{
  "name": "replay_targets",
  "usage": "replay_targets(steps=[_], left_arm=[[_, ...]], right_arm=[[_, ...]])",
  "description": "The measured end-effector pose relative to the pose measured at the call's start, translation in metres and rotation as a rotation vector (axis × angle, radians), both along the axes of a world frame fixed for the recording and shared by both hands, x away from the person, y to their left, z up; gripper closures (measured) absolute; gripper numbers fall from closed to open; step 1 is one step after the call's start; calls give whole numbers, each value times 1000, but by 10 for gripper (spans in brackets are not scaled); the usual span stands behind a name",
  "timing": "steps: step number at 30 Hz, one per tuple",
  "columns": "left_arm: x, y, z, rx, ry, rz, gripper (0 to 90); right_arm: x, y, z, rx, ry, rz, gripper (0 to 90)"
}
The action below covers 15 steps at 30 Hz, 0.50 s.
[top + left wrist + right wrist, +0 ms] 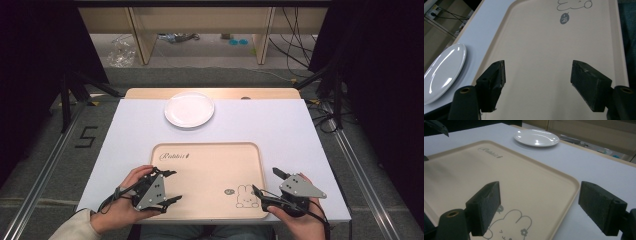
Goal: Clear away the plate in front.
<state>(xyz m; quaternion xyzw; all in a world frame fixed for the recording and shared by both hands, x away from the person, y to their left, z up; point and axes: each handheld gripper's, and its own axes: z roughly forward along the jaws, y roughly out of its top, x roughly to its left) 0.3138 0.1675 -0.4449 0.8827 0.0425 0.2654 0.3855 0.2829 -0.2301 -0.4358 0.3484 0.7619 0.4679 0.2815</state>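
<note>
A: Tray [210,165], beige, lies flat at the near middle of the white tabletop [280,130]; script lettering at its far left corner, a rabbit drawing [245,196] at its near right corner

B: Noted. Plate [189,109]?

A: White, round, nothing on it; sits beyond the tray's far edge, apart from it, toward the tabletop's far side

B: Left claw [171,186]?

A: Held in the person's left hand [122,202] over the tray's near left corner. Released: jaws spread wide, nothing between them. Left gripper view looks along the tray's bare surface, plate off to one side past the rim

B: Right claw [266,184]?

A: Held in the right hand [297,222] at the tray's near right corner. Also released, jaws wide apart, gripping nothing. Right gripper view puts one jaw over the rabbit drawing and the other over bare tabletop, with the tray's rim running between them

B: Contact with the tray?

A: Cannot tell whether either claw touches it
</note>
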Motion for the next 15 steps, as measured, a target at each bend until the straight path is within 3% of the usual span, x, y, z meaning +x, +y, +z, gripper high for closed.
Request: replay_targets(steps=[8, 15], left_arm=[[16, -1, 6, 1, -3, 32, 278], [43, -5, 14, 15, -28, 48, 279]], right_arm=[[0, 1, 0, 1, -4, 3, 188], [1, 1, 0, -2, -10, 2, 188]])
